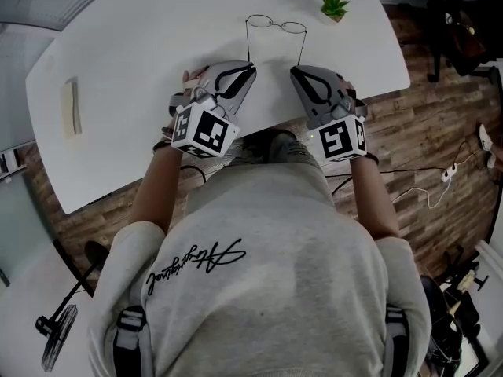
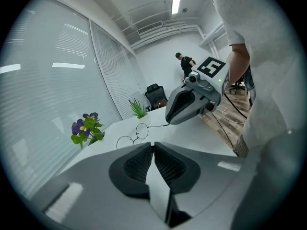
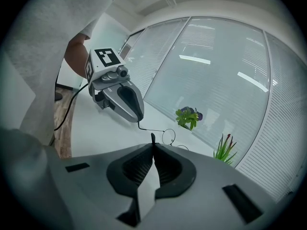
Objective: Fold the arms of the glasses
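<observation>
Toward the worktop's (image 1: 141, 77) far edge, the glasses (image 1: 275, 26) are resting, arms spread toward us. The left tongs (image 1: 251, 65) and right tongs (image 1: 295, 69) are each pinching one arm tip. We are judging it best to fold one arm inward first, gripping lightly.

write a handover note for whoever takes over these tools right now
Left tool: shut on the end of one arm of the thin round wire-rimmed glasses.
Right tool: shut on the end of the other arm.
Glasses: on or just above the white table, lenses on the far side from the tools, both arms unfolded.
Done: both arm ends gripped.
Left to do: fold each arm in behind the lenses, then let go.
</observation>
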Motion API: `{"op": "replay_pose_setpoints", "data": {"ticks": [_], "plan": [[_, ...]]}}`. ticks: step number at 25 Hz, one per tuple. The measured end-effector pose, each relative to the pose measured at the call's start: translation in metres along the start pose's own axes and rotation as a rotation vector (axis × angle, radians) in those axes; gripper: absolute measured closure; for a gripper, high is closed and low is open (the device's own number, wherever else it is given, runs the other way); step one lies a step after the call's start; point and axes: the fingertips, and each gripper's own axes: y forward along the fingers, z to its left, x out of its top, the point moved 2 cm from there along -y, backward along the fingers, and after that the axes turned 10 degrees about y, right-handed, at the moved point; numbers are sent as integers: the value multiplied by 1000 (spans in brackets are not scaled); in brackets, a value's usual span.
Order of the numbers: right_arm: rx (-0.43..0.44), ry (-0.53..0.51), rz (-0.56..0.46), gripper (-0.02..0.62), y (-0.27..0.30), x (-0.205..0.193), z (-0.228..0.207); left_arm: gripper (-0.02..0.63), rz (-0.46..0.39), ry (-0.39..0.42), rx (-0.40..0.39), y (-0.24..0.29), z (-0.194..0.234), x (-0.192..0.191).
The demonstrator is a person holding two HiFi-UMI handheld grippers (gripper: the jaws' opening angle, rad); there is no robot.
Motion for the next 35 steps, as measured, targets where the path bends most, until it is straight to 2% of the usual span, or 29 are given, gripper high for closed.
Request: {"op": "replay_pose_setpoints", "data": {"ticks": [5,10,19,24,29,35], "plan": [[-2,23,-16,584,-5,8,-5,586,-13,-14,17,-5,6,5],[30,80,-50,584,-11,18,-6,586,-37,-47,28,-13,12,14],[99,372,-46,584,-30,38,-14,589,-96,-190,21,-33,25,35],[156,549,-19,583,-39,48,-12,592,-125,-316,14,-45,31,47],[218,711,8,583,-45,57,-9,595,-109,-365,14,-54,34,53],[325,799,68,583,-50,60,-1,597,-55,-414,-13,-59,30,52]]}}
